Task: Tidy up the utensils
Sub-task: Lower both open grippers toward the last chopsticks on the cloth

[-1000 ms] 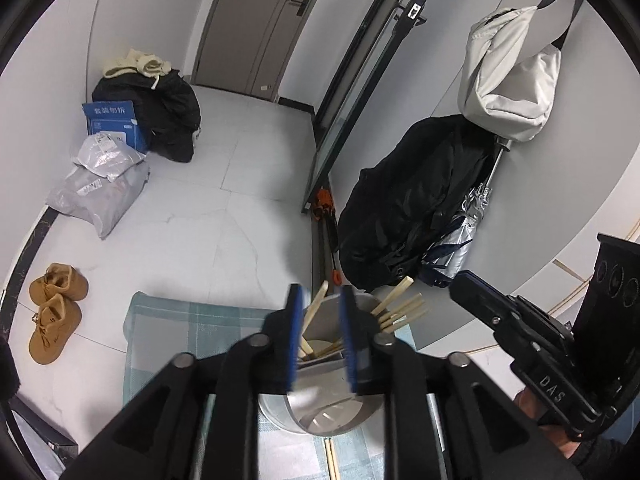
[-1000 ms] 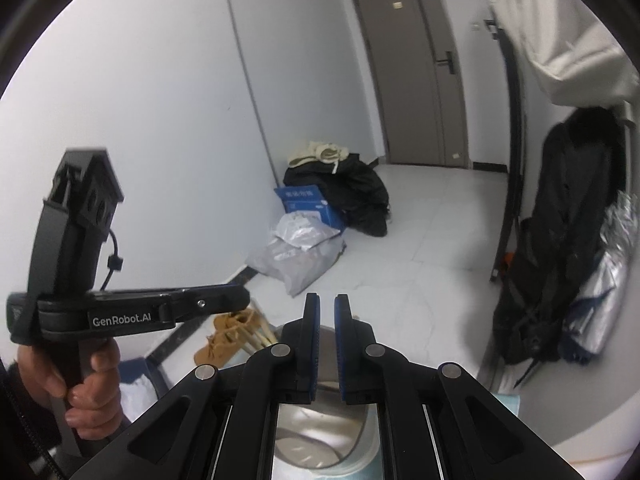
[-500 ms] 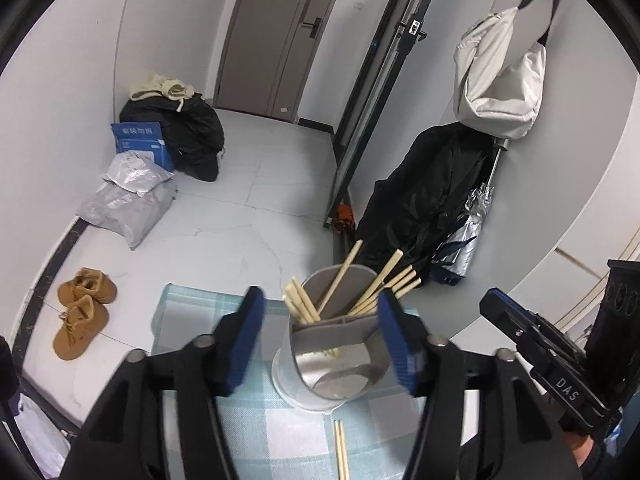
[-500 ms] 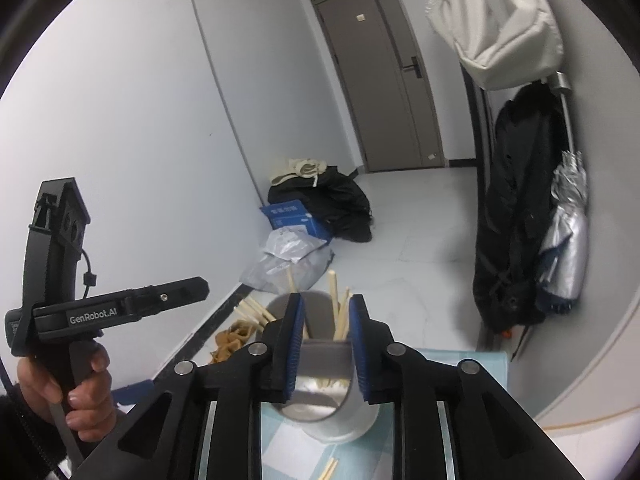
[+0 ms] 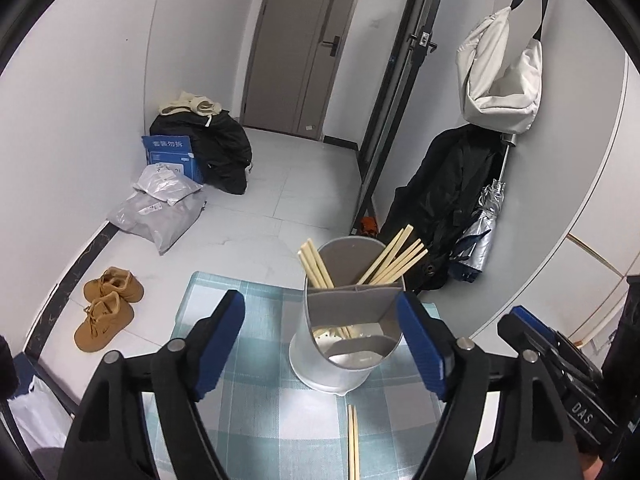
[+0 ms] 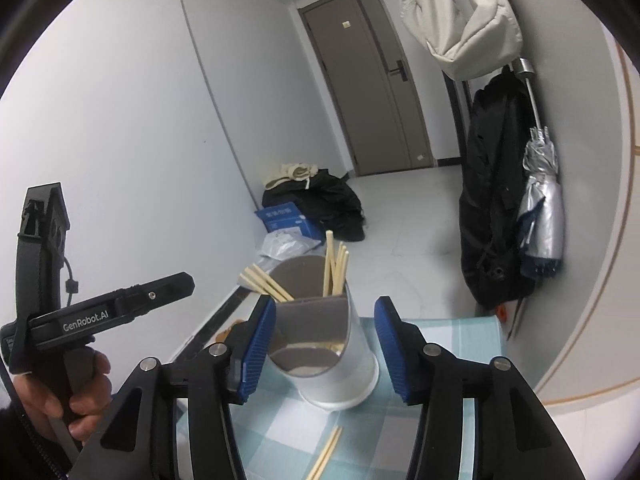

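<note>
**Q:** Why do we hold both tools back from the holder?

**A:** Working left to right: our left gripper (image 5: pixel 320 344) stands spread wide with nothing between its blue pads (image 5: pixel 218 344), its jaws having just been opening. Ahead of it sits the metal utensil holder (image 5: pixel 344 344) on the checked cloth (image 5: pixel 256 412), framed between the pads but untouched. We judge the wide stance leaves room to come down on whatever is next.

**Q:** And the chopsticks?

**A:** Two bunches (image 5: pixel 394 258) lean out of the holder's rear compartments, propped against the rim and the divider (image 5: pixel 352 304); the near compartment looks empty. One loose pair (image 5: pixel 353 440) lies flat on the cloth just in front of the holder, so the sorting is not yet finished.

**Q:** The right side?

**A:** Our right gripper (image 6: pixel 326 350) is open about halfway, its jaws just having parted, straddling the holder (image 6: pixel 340 364) without pressing on it and carrying nothing. The loose pair (image 6: pixel 326 454) lies below it, which makes it the likelier tool for the pickup.
</note>
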Demonstrator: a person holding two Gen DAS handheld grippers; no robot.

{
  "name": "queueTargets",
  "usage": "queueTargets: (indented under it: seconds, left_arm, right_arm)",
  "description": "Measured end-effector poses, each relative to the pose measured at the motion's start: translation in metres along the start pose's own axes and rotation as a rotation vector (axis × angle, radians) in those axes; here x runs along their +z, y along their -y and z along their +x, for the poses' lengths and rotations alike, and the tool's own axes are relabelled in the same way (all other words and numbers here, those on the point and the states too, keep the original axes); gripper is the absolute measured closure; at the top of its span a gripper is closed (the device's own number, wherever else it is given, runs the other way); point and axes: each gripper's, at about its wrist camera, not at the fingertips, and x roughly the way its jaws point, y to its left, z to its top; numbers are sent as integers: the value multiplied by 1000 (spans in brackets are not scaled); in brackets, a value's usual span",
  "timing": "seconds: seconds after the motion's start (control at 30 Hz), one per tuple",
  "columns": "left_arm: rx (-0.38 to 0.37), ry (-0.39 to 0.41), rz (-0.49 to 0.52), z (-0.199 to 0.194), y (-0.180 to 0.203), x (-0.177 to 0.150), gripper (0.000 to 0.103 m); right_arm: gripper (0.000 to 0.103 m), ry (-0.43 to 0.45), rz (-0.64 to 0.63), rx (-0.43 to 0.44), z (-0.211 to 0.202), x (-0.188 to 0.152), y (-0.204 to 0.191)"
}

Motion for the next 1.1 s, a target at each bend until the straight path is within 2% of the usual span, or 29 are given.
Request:
queueTargets:
  seconds: [0.1, 0.17, 0.3, 0.47, 0.7, 0.83, 0.97, 1.1]
  left_arm:
    - [17, 8, 4, 0, -1, -9, 20]
    - [28, 6, 16, 1, -1, -15, 19]
    - [21, -19, 40, 5, -2, -29, 18]
    - [24, -41, 49, 14, -2, -50, 18]
    - [5, -90, 21, 29, -14, -67, 18]
    - [32, -127, 39, 39, -19, -78, 18]
    - [55, -154, -12, 45, -27, -81, 18]
    - [73, -185, -30, 52, -29, -83, 18]
  right_arm:
    - [43, 4, 9, -12, -5, -10, -1]
    - [39, 0, 15, -20, -7, -18, -1]
    - [38, -14, 25, -27, -7, -33, 1]
    - [38, -81, 39, -16, 2, -56, 4]
    - [38, -172, 68, -44, 17, -82, 12]
    - [38, -232, 45, -69, 25, -98, 11]
    - [38, -279, 14, -90, 30, -110, 9]
    - [38, -327, 48, -84, 39, -121, 12]
